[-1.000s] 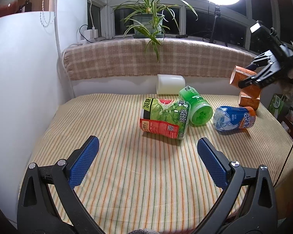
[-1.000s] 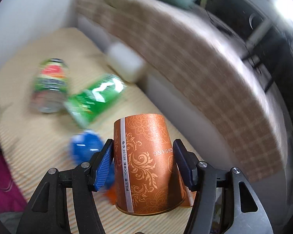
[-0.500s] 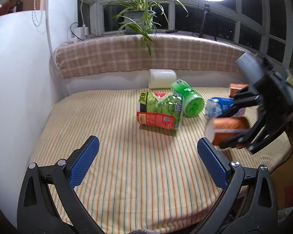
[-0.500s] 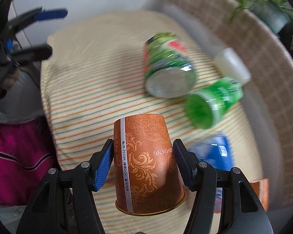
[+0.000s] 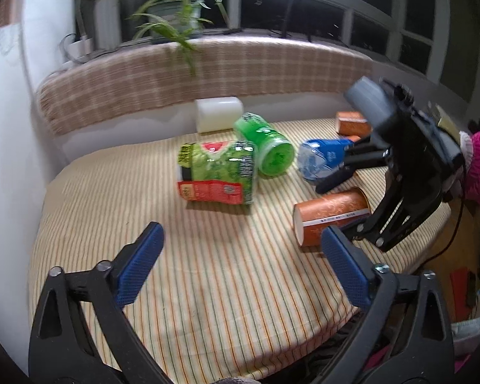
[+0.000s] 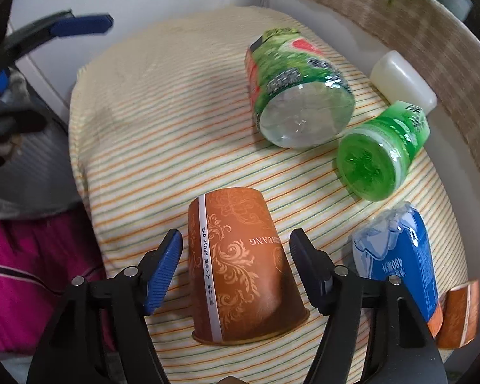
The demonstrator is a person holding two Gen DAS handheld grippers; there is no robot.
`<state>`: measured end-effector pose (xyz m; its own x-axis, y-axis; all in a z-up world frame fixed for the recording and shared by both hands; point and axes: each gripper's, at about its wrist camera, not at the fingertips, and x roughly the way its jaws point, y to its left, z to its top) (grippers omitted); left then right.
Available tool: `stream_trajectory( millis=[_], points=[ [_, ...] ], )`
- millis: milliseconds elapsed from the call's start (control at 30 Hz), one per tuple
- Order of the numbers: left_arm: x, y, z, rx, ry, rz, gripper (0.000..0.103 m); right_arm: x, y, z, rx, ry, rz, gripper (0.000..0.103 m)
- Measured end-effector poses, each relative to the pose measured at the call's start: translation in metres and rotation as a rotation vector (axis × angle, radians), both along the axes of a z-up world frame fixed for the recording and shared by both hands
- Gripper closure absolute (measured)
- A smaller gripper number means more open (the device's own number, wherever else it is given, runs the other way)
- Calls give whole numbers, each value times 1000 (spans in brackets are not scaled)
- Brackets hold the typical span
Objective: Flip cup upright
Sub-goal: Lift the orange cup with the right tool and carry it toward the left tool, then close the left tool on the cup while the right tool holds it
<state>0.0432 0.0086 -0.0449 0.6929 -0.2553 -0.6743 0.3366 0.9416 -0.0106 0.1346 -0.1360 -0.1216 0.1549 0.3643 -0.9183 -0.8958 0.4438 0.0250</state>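
A: Where is the orange paper cup (image 6: pixel 240 265) seen?

B: In the right wrist view it is shown lying on its side on the striped tablecloth (image 6: pixel 163 121), between the fingers of the right hand-held gripper (image 6: pixel 236 256). The fingers are spread, and a gap is visible on each side of the cup, so nothing is gripped. The closed base is pointed toward 12 o'clock, the open rim toward 6 o'clock.

A: What is added by the left wrist view?

B: The cup (image 5: pixel 331 216) is shown from the side, at about 3 o'clock, with the white base facing left. The whole body of the right hand-held gripper (image 5: pixel 342 204) is seen above it, which its own camera cannot show. The left hand-held gripper (image 5: pixel 240 272) is held wide open over bare cloth (image 5: pixel 208 281) at 6 o'clock, with nothing between its fingers.

A: What else is on the counter?

B: A large green-labelled bottle (image 6: pixel 297 96) is seen at 1 o'clock in the right view, with a smaller green bottle (image 6: pixel 380 156) beside it and a blue-labelled bottle (image 6: pixel 396 256) at 3 o'clock. A white container (image 6: pixel 403 80) is lying against the back edge. Another orange cup (image 6: pixel 457 313) is cut off at the right edge there. In the left view an orange cup (image 5: pixel 352 123) is seen at the back. A potted plant (image 5: pixel 176 9) is shown on the sill only in the left view.
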Motion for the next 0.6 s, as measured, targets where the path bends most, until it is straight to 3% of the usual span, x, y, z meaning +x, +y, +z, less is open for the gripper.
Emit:
stream_trajectory(
  millis=[167, 300, 533, 600],
  points=[
    [12, -26, 2, 70, 18, -145, 6, -14, -44, 31, 160, -23, -108, 34],
    [21, -58, -1, 158, 42, -295, 9, -30, -94, 42, 296, -32, -272, 34],
    [34, -123, -25, 328, 175, -562, 19, -84, -162, 35, 431, -38, -530, 34],
    [39, -139, -36, 409, 201, -619, 19, -94, -176, 29, 453, -26, -597, 34]
  ],
)
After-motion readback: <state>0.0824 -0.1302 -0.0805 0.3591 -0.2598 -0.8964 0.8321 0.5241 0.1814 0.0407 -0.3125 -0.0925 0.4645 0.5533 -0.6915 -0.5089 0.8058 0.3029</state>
